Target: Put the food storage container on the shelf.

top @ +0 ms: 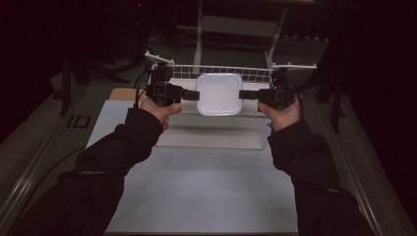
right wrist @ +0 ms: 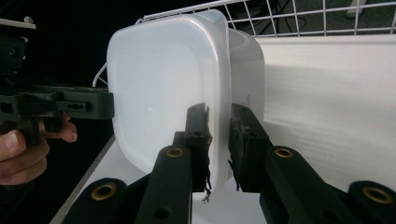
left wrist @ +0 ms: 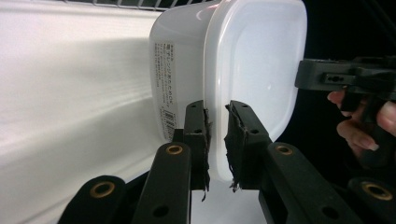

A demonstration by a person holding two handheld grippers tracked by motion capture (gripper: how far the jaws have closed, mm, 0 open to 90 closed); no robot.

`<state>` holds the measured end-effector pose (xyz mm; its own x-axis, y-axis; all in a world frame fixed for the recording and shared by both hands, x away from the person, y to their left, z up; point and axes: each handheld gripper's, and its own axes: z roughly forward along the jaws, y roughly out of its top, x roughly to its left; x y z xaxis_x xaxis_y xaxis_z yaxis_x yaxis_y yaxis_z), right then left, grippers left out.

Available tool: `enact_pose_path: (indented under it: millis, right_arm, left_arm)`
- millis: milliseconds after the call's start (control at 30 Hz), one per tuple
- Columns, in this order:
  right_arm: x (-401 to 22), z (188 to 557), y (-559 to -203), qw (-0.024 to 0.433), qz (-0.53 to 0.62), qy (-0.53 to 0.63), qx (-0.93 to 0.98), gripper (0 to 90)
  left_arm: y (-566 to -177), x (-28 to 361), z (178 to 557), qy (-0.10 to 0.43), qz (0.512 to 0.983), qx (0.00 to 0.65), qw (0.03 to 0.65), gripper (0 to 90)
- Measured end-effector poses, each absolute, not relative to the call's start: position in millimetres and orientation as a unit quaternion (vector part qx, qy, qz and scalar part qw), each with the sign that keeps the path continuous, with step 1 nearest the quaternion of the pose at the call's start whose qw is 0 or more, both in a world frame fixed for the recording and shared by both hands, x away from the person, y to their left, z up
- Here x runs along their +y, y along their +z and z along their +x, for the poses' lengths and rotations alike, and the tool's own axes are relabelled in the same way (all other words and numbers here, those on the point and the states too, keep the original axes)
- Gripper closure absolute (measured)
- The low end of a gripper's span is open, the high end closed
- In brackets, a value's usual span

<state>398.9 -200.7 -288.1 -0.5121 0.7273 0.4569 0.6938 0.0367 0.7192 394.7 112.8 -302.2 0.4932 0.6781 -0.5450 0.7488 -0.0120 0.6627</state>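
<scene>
Tub point(top: 219, 93) held in air above wire rack point(top: 255, 74), level, lid up. Left gripper point(top: 193, 95) clamped on tub's left rim, right gripper point(top: 244, 94) clamped on right rim. Lift done, judging by height; setting down remains.

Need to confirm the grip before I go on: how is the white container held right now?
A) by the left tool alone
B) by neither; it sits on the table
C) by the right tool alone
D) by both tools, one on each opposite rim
D: in the high view the left tool and the right tool each clamp an opposite rim of the white container, which hangs above the wire basket.
</scene>
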Motion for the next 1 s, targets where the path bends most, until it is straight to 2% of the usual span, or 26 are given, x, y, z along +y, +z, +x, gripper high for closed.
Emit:
enact_pose_path:
  millis: [433, 567, 667, 1000]
  right_arm:
    - [-198.7, 424.3, -293.2, -0.005, 0.511, 0.475, 0.716, 75.9]
    - [-194.0, 430.7, -294.1, -0.002, 0.518, 0.463, 0.72, 69.9]
    - [-190.3, 434.5, -295.0, 0.001, 0.525, 0.456, 0.719, 69.2]
    - [-186.3, 450.5, -297.2, -0.027, 0.551, 0.446, 0.705, 62.1]
  left_arm:
    - [-302.2, 115.0, 418.1, -0.052, 0.701, 0.509, 0.497, 77.8]
    - [-303.8, 113.3, 423.4, -0.045, 0.699, 0.511, 0.498, 74.5]
    - [-306.7, 114.1, 428.3, -0.048, 0.692, 0.517, 0.5, 71.9]
    - [-314.4, 113.8, 442.5, -0.052, 0.684, 0.524, 0.504, 64.6]
